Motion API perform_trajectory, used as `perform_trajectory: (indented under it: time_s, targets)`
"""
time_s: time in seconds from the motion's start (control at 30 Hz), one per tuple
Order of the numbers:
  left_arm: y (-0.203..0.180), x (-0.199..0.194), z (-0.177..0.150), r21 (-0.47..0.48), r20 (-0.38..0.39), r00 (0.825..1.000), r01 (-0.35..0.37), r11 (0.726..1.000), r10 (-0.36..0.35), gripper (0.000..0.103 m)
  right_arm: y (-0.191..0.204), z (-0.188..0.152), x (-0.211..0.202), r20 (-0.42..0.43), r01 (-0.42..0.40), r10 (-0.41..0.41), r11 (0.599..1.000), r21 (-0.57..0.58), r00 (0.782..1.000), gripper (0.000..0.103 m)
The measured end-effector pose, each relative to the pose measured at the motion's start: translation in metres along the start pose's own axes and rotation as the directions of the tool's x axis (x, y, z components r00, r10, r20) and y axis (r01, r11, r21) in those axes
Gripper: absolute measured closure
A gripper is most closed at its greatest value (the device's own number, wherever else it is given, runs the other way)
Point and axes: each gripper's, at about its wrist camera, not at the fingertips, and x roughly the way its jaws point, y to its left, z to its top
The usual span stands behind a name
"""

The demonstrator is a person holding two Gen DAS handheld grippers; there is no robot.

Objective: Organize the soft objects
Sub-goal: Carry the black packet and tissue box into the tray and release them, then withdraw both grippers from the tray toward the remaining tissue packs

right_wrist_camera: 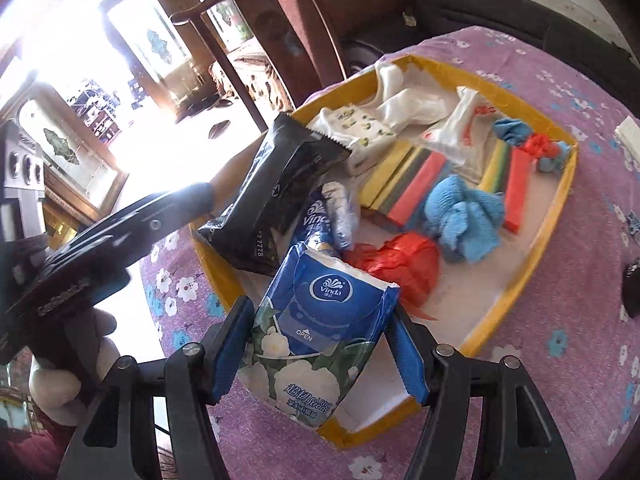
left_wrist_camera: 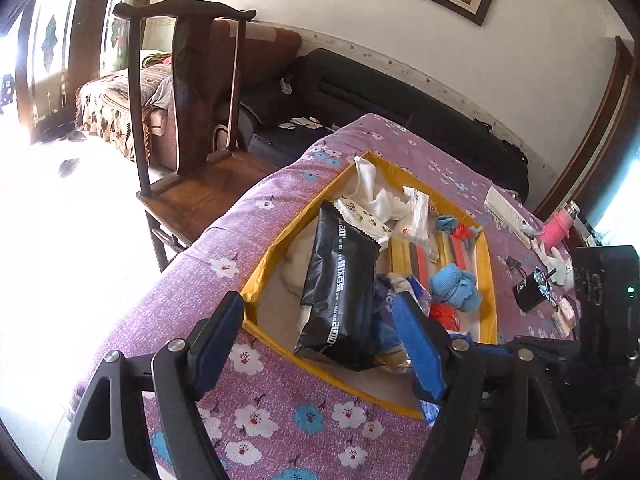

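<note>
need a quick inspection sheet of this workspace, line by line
surface: table under a purple flowered cloth, with a shallow yellow-rimmed cardboard tray on it.
job's things: in the tray, a black plastic tissue pack, white cloths, blue knitted bundles, a crumpled red bag and coloured sponges; a blue Vinda tissue pack sits in the right gripper.
clutter: pink bottle, white remote, small black device.
grippers: left gripper open, over the tray's near edge; right gripper shut on the Vinda pack.
cables: nothing seen.
surroundings: dark wooden chair, sofa, bright window.
</note>
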Motion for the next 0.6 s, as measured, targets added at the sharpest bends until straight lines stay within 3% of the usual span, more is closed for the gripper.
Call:
perform_trajectory:
  time_s: [0.07, 0.17, 0.23, 0.33, 0.47, 0.5, 0.6]
  targets:
    - [0.003, -0.002, -0.002, -0.009, 0.000, 1.000, 0.007, 1.000, -0.007, 0.027, -0.005, 0.005, 0.005, -0.002, 0.012, -0.012, 1.000, 0.013, 1.000, 0.032]
    - [0.005, -0.005, -0.006, -0.017, -0.001, 1.000, 0.020, 1.000, -0.020, 0.027, -0.013, 0.005, 0.008, -0.021, 0.099, -0.099, 0.995, 0.015, 0.995, 0.033]
    - [0.005, -0.005, -0.007, -0.024, 0.003, 1.000, 0.026, 0.999, -0.026, 0.027, -0.020, 0.002, 0.014, -0.039, 0.167, -0.167, 0.986, -0.001, 0.985, 0.042]
    - [0.004, -0.007, -0.009, -0.032, 0.002, 0.999, 0.039, 0.999, -0.039, 0.027, -0.020, -0.001, 0.011, -0.016, 0.215, -0.216, 0.976, -0.038, 0.976, 0.042]
    - [-0.001, -0.013, -0.012, -0.021, 0.006, 0.999, 0.041, 0.999, -0.041, 0.027, -0.015, 0.000, 0.014, 0.023, 0.338, -0.337, 0.937, -0.092, 0.941, 0.039]
    - [-0.003, -0.015, -0.012, -0.013, 0.011, 0.999, 0.034, 0.999, -0.034, 0.026, -0.016, 0.000, 0.013, 0.035, 0.341, -0.339, 0.935, -0.095, 0.940, 0.038]
    - [-0.013, -0.023, -0.015, 0.030, 0.040, 0.999, -0.029, 0.999, 0.028, 0.020, -0.024, -0.005, -0.006, 0.071, 0.238, -0.236, 0.971, -0.008, 0.969, 0.035]
